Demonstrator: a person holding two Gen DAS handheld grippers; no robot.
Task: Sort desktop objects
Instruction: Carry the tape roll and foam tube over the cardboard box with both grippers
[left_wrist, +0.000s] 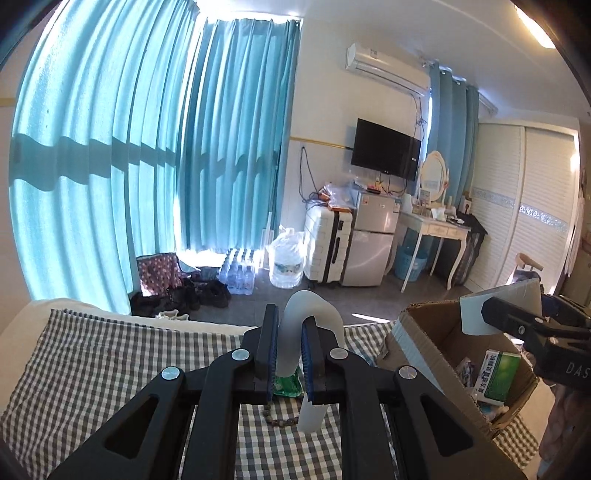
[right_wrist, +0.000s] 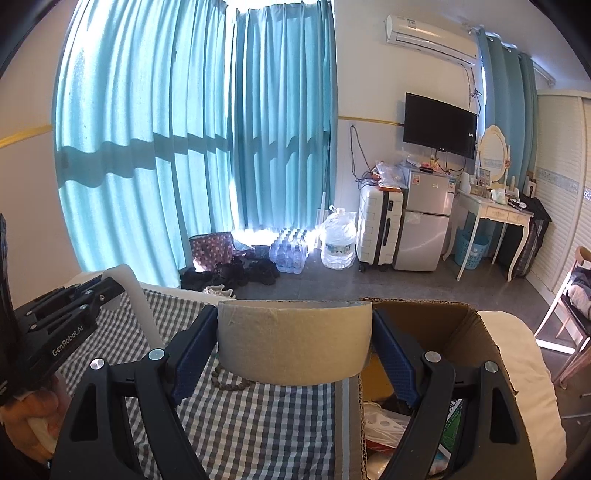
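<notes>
In the left wrist view my left gripper (left_wrist: 290, 320) is shut on a translucent white curved piece (left_wrist: 317, 314), held above the checked cloth (left_wrist: 110, 354). A green packet (left_wrist: 286, 386) and a string of brown beads (left_wrist: 280, 421) lie on the cloth beneath it. In the right wrist view my right gripper (right_wrist: 294, 317) is shut on a wide beige tape roll (right_wrist: 293, 339), jaws spread around it, at the left rim of the cardboard box (right_wrist: 424, 314). The left gripper (right_wrist: 110, 290) with the white piece (right_wrist: 133, 295) shows at the left; the right gripper (left_wrist: 517, 308) and tape roll (left_wrist: 498, 306) hover over the box (left_wrist: 436, 332).
The box holds a green medicine carton (left_wrist: 496, 376) and other packets. A hand (right_wrist: 37, 417) grips the left tool. Beyond the cloth are the floor, water bottles (right_wrist: 291, 254), a suitcase (right_wrist: 380, 225), a small fridge (right_wrist: 428, 218) and teal curtains (right_wrist: 184, 129).
</notes>
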